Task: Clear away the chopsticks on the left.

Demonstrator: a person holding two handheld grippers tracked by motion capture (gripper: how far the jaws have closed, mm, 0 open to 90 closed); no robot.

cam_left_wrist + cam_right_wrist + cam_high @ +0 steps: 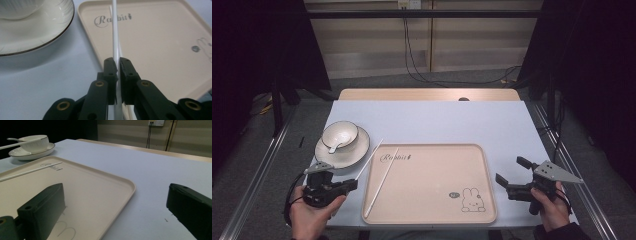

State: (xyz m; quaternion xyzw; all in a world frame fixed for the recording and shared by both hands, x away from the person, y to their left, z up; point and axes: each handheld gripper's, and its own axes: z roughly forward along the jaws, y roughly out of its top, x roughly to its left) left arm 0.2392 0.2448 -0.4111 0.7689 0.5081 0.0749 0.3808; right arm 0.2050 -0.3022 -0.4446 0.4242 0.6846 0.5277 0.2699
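Observation:
A beige tray with a rabbit print lies in the middle of the table. My left gripper is at the tray's left edge, shut on a white chopstick that points up and away over the table. Close up, that chopstick is pinched between the left gripper's jaws. A second white chopstick lies flat in the tray's left part, and the same stick appears across the tray. My right gripper is open beside the tray's right edge, with nothing between its jaws.
A white bowl with a spoon in it stands on a white plate at the left, just beyond the left gripper. The table's far half is bare light blue. Metal rails run along both sides of the table.

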